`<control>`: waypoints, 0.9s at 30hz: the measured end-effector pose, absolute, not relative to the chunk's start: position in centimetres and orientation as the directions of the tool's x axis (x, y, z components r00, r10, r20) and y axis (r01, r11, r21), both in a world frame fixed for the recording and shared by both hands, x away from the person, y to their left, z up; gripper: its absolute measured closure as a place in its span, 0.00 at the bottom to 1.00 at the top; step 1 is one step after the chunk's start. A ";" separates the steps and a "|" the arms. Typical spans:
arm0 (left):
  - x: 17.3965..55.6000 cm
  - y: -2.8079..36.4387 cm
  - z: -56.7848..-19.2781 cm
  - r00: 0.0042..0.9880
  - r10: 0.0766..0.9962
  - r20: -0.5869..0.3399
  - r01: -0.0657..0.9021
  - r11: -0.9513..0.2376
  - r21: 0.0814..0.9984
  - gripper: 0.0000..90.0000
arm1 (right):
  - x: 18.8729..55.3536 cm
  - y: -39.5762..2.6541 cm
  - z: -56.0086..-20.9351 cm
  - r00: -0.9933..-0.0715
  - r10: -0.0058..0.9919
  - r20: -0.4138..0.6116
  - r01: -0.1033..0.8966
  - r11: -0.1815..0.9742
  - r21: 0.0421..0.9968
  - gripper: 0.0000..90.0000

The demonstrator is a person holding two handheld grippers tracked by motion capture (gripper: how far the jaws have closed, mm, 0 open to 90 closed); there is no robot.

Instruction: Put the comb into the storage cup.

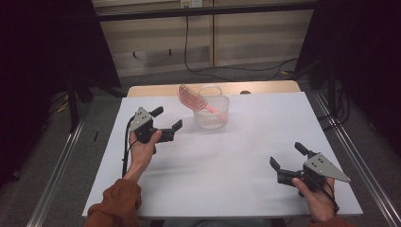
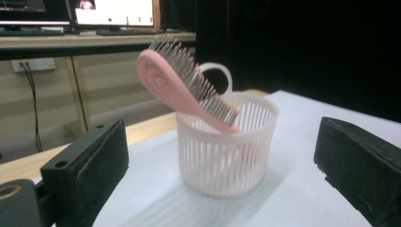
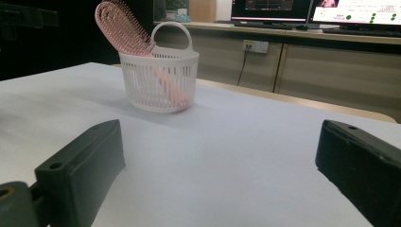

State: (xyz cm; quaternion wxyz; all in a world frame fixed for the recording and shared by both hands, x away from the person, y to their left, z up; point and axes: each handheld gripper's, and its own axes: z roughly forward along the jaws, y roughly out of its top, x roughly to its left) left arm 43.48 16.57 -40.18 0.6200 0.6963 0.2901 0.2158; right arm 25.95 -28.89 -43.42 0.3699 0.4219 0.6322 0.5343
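Pink plastic oval hairbrush [image 1: 192, 100] stands handle-down in the small white slatted plastic basket with a loop handle [image 1: 211, 113], head sticking out above the rim and leaning toward the table's left side; the basket sits near the far edge of the white table [image 1: 227, 161], about mid-width. Judging from that, the putting-in looks done: brush is inside, nothing else loose on the tabletop. Left gripper [image 1: 166, 119] is just beside the basket on its left, jaws spread wide, holding nothing; in the left gripper view the basket [image 2: 227, 142] and brush [image 2: 182, 85] sit between the two black jaws but clear of them, no contact. Right gripper [image 1: 288, 158] is well apart, near the front right corner, jaws also spread and empty; the right gripper view shows the basket [image 3: 161, 80] far off. What's left, probably, is only pulling back, or a fresh grab if the brush comes out again. No brand or label on brush or basket; monitor text in the background too small to read.
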 end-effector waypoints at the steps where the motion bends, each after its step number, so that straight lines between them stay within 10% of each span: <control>1: 43.4 16.7 -40.2 0.735 0.676 -0.057 0.132 -0.059 0.990 0.04 | 25.9 -28.9 -43.4 -0.369 0.929 -0.016 0.138 0.072 0.988 0.02; 27: 38.7 20.7 -41.1 0.640 0.768 -0.030 0.130 -0.071 0.989 0.04 | 25.9 -29.0 -43.4 -0.351 0.936 -0.017 0.134 0.068 0.989 0.01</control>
